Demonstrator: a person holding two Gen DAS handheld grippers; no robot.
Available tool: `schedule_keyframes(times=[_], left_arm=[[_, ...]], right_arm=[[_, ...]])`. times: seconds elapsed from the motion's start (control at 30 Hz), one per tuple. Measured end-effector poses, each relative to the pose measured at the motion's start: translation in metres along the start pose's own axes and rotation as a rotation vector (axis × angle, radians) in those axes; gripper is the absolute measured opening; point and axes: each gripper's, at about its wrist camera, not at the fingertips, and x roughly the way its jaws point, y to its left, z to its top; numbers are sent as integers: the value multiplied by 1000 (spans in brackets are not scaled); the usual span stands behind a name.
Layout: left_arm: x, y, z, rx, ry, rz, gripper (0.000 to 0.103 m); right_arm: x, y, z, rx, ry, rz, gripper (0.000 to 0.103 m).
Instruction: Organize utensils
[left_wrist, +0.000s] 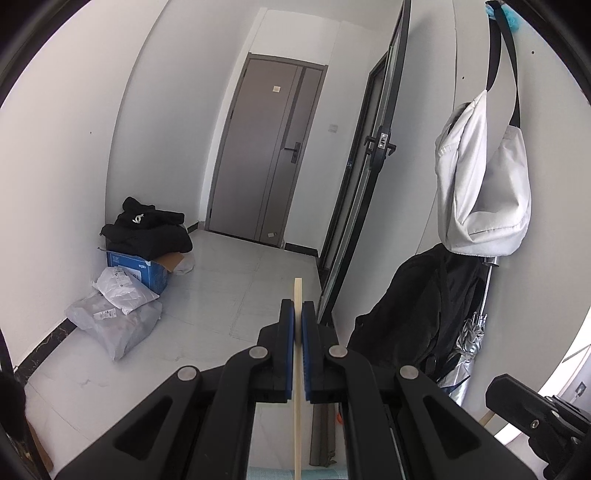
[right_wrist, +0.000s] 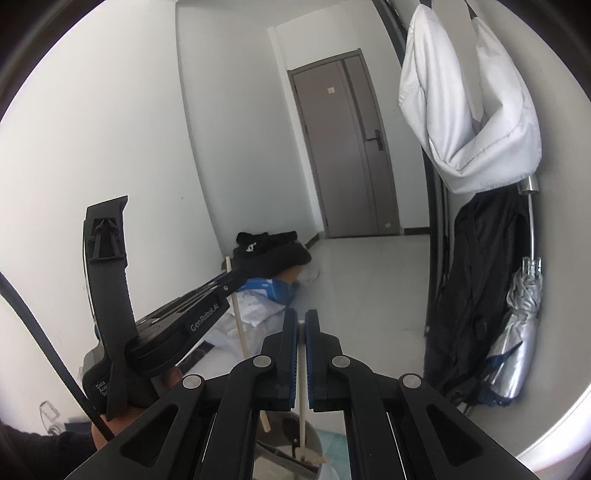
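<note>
Left hand-held gripper was clenched on a chopstick; right hand-held gripper likewise on another chopstick; both sticks were best kept vertical and lowered slowly.

Grey-brown entry door standing shut; black garment lying atop blue cardboard box; white fabric bag hanging.

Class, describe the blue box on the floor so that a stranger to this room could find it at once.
Start at the grey door at the end of the hallway, then follow the left wall towards the camera. The blue cardboard box sits on the floor there, black clothing heaped on top, pale plastic parcels in front; it alone is blue.
</note>
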Motion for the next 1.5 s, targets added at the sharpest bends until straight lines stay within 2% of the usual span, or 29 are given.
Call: schedule_keyframes(times=[0.27, 0.57, 0.67, 0.83, 0.87, 0.9, 0.97, 1.0, 1.03, 1.1, 1.13, 1.17, 1.2, 1.27, 1.33, 1.43, 1.5], left_arm=[[-4, 7, -15, -23, 31, -22, 1], [-16, 0, -21, 34, 88, -23, 1], [-20, 1, -26, 42, 126, -40, 1], [-22, -1, -34, 55, 238, -102, 2], [-23, -1, -34, 56, 266, -98, 4], [-24, -2, -34, 53, 294, -87, 13], [-36, 0, -33, 33, 296, -83, 26], [-45, 0, -32, 26, 280, -79, 38], [-54, -1, -30, 26, 260, -70, 54], [-71, -2, -27, 26, 226, -50, 70], [-80, -3, -26, 24, 210, -33, 73], [-87, -3, -26, 21, 203, -19, 73], [-92, -3, -25, 17, 198, -8, 73], [-103, -3, -26, 5, 190, 8, 74], [-111, -2, -27, -1, 189, 37, 81], [-129, -4, -31, -11, 177, 73, 84], [-139, -5, -33, -13, 178, 89, 87]], right_arm=[[6, -6, -18, 36, 33, -7, 3], [12, -4, -32, 33, 86, 11, 3], [13, -4, -39, 46, 111, 15, 4], [14, -3, -49, 52, 155, 33, 6], [13, -2, -51, 53, 162, 41, 6], [12, -2, -52, 51, 170, 42, 6], [9, 0, -58, 26, 201, 44, 6], [8, 1, -61, 8, 212, 36, 7], [4, 1, -64, 1, 213, 32, 9], [-11, 0, -66, 1, 191, 29, 21], [-19, 0, -66, 5, 176, 20, 28], [-27, -1, -67, 11, 158, 15, 41], [-37, -2, -66, 20, 134, 13, 44], [-51, -2, -65, 36, 113, 11, 44], [-62, -1, -65, 48, 110, 5, 44], [-81, 2, -66, 58, 95, 1, 44], [-95, 7, -68, 57, 84, -2, 49]])
